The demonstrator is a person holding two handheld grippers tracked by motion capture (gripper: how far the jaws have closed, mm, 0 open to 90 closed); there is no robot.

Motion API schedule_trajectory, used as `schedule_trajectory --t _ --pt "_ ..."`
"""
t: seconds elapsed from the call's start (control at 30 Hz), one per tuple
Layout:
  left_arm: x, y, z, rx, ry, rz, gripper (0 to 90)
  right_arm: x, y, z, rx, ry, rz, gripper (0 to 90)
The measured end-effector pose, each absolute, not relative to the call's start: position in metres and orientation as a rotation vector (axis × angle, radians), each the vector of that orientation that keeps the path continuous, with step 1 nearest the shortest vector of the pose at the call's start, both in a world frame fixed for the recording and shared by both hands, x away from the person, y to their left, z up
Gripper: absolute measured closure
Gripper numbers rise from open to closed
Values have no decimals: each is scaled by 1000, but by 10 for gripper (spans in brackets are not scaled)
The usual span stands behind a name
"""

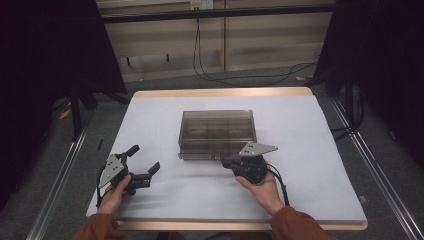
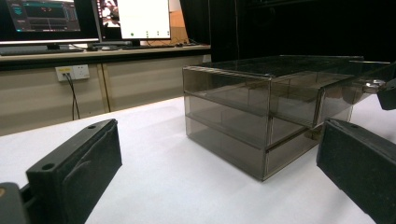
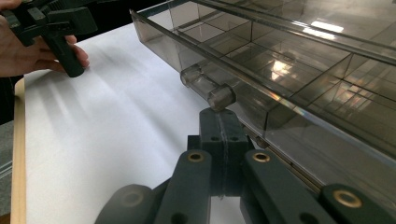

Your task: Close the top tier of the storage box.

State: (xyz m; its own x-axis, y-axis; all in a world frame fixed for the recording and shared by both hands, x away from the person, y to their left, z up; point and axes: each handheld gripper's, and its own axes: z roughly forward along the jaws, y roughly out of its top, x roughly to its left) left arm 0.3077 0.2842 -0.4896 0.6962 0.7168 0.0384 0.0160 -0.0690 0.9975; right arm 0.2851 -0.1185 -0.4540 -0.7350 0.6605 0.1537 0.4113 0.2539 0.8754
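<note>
drawer unit [image 1: 217, 134] of smoky clear plastic sits mid-table [image 1: 310, 150]. right gripper [image 1: 231, 161], jaws pressed together on nothing, rests just beneath the top drawer's knob [image 3: 215, 91]. left gripper [image 1: 143, 162] hovers well apart, jaws spread.

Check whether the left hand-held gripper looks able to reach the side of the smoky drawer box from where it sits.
Probably yes. The left hand-held gripper has open jaws with bare white table between it and the drawer box; the right hand-held gripper sits shut at the box's front handle, off that path.
</note>
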Motion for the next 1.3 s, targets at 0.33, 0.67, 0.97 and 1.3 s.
schedule_trajectory --t 0.33,0.67,0.97,1.3 --pt "307 284 -490 1547 627 640 0 285 -118 -454 1000 2284 1475 900" --pt "308 284 -490 1550 622 643 0 288 -117 -454 1005 2284 1476 900" --pt "308 284 -490 1550 623 643 0 290 -118 -455 1006 2282 1465 900" --pt "308 284 -490 1550 621 643 0 292 -117 -455 1011 2278 1459 900"
